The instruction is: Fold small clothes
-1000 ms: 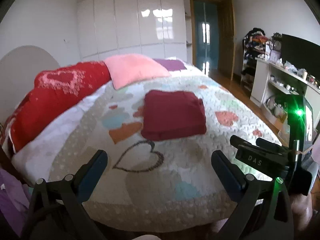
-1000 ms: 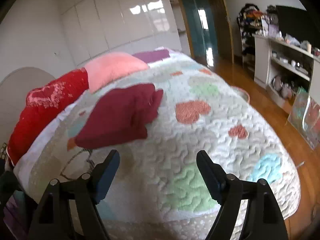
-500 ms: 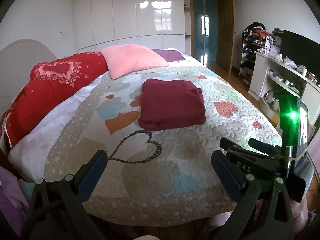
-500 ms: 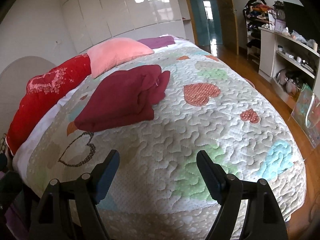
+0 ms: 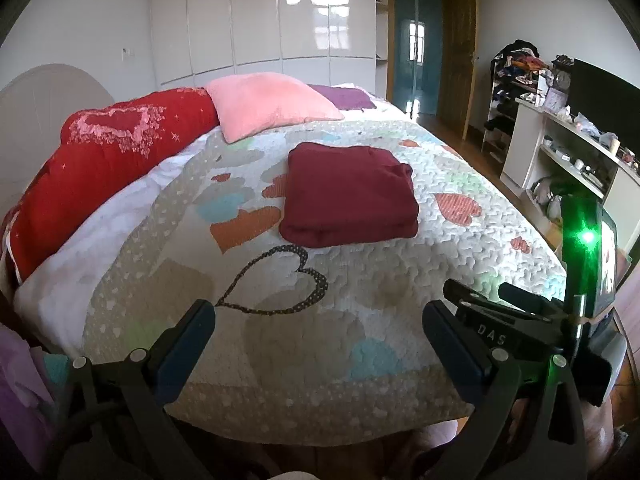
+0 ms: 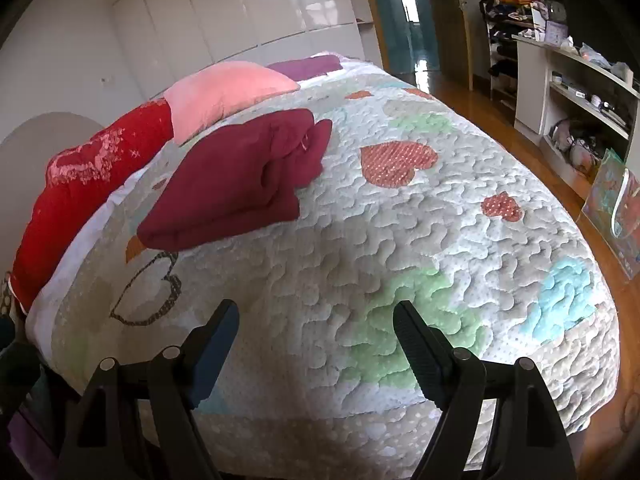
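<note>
A dark red garment (image 5: 348, 194) lies folded into a thick rectangle in the middle of the heart-patterned quilt (image 5: 360, 300); it also shows in the right wrist view (image 6: 240, 180), upper left. My left gripper (image 5: 318, 344) is open and empty, held at the near edge of the bed, well short of the garment. My right gripper (image 6: 316, 340) is open and empty above the quilt's near edge, to the right of the garment and apart from it. The right gripper's body (image 5: 520, 320) shows at the right in the left wrist view.
A red blanket (image 5: 108, 160) and a pink pillow (image 5: 268, 104) lie at the head of the bed. A purple cloth (image 5: 344, 98) lies behind the pillow. White shelves (image 6: 580, 92) with clutter stand along the right wall beyond a wooden floor (image 6: 472, 96).
Both grippers have drawn back and lifted a little from the bed. The folded garment has stayed in place. Both grippers have stayed open.
</note>
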A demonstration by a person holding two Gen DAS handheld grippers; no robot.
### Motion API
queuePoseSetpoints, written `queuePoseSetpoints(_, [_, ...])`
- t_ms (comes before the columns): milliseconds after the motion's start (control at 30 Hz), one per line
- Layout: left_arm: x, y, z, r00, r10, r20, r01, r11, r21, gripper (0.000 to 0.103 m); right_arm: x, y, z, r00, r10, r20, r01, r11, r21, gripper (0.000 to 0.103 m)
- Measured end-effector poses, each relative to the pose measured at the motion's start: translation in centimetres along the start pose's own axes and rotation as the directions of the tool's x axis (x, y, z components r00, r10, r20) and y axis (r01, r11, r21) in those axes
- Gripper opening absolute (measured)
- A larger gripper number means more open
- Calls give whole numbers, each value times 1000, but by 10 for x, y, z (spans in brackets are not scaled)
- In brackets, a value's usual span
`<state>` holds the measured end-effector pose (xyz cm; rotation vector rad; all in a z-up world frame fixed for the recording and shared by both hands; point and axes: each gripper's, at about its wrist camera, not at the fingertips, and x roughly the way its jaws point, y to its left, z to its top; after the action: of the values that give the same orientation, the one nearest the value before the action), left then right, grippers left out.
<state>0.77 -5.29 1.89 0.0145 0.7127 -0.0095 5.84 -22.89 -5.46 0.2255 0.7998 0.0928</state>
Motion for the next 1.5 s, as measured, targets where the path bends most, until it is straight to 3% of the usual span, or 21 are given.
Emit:
queuePoseSetpoints(633, [12, 5, -3, 998, 1, -64, -2, 1000, -25, 103, 15, -2, -8, 998, -16, -65, 17, 1000, 17, 87])
queuePoseSetpoints(967, [13, 5, -5, 998, 1, -66, -3, 1000, -28, 103, 15, -1, -9, 998, -20, -63, 21, 1000, 11, 87])
queuePoseSetpoints(1200, [16, 5, -9, 997, -1, -75, -2, 999, -33, 103, 7, 5, -8, 997, -77, -3, 77, 996, -42, 87])
queuePoseSetpoints(1500, [17, 6, -9, 997, -3, -80, 0, 999, -34, 103, 8, 5, -9, 997, -77, -12, 77, 996, -43, 88])
